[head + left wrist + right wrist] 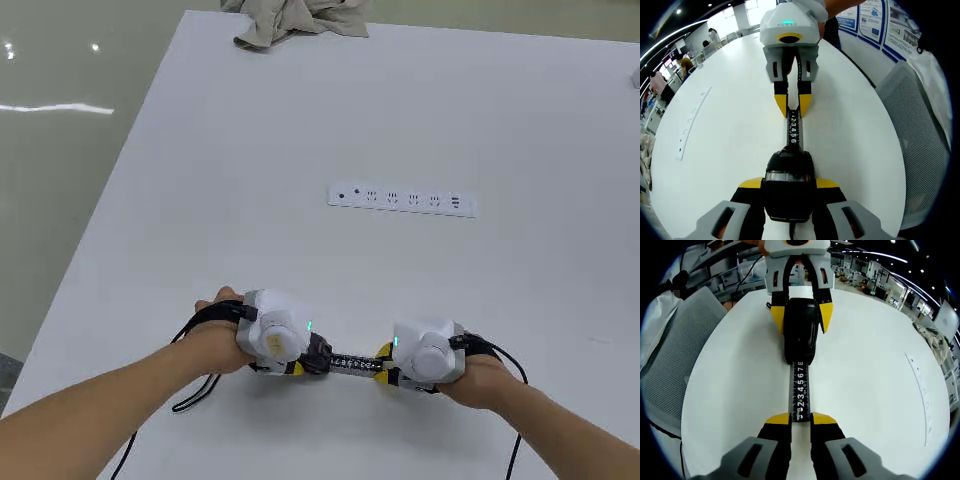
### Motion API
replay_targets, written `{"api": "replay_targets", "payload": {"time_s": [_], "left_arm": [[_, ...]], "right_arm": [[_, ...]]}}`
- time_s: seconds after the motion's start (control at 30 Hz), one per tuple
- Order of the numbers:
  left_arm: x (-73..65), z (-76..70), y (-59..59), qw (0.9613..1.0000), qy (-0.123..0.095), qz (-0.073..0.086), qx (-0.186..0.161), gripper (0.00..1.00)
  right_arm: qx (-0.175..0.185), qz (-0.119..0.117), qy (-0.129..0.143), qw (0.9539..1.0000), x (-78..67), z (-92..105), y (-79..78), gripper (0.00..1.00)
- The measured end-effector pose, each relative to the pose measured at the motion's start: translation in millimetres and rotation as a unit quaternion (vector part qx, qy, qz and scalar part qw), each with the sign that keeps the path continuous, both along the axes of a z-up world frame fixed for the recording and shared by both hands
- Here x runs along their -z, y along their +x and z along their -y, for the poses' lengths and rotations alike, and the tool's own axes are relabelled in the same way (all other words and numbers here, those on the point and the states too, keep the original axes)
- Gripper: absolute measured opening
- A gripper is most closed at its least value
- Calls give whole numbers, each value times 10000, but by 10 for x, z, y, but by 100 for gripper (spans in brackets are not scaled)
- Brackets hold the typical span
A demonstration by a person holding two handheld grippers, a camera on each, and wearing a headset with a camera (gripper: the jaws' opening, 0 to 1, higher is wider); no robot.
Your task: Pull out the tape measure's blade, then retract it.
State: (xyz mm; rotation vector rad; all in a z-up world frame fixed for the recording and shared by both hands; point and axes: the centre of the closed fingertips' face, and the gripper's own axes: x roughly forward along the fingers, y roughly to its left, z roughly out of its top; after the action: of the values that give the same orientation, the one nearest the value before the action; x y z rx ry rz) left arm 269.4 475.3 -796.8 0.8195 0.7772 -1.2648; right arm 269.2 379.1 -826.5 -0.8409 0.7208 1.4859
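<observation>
Left fingers [751,183] clamp the tape measure [789,185], right fingers [777,419] pinch its blade [800,385]; power strip [402,199] well apart.

You have a bright, even head view, lit from overhead: the white table [250,150] is close to washed out, and ceiling lamps leave small dots and one long streak of glare on the glossy floor [60,170]. Shadows are soft and faint, pooled under the left gripper [300,367] and the right gripper [383,366]. Both of your gripper views bend hard at the edges, so the table rim bows and the room behind curves and softens. Windows blow out white at the top of the left gripper view, where a pale sheen crosses the tape measure [789,182]. The blade [800,387] numerals read sharp in the right gripper view.
</observation>
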Motion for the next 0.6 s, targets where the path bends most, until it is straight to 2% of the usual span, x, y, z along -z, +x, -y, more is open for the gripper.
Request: {"api": "replay_targets", "payload": {"time_s": [0.6], "left_arm": [[1, 3, 4, 10000, 29, -6, -10, 33]], "right_arm": [[91, -61, -28, 9999, -2, 191, 14, 13]]}}
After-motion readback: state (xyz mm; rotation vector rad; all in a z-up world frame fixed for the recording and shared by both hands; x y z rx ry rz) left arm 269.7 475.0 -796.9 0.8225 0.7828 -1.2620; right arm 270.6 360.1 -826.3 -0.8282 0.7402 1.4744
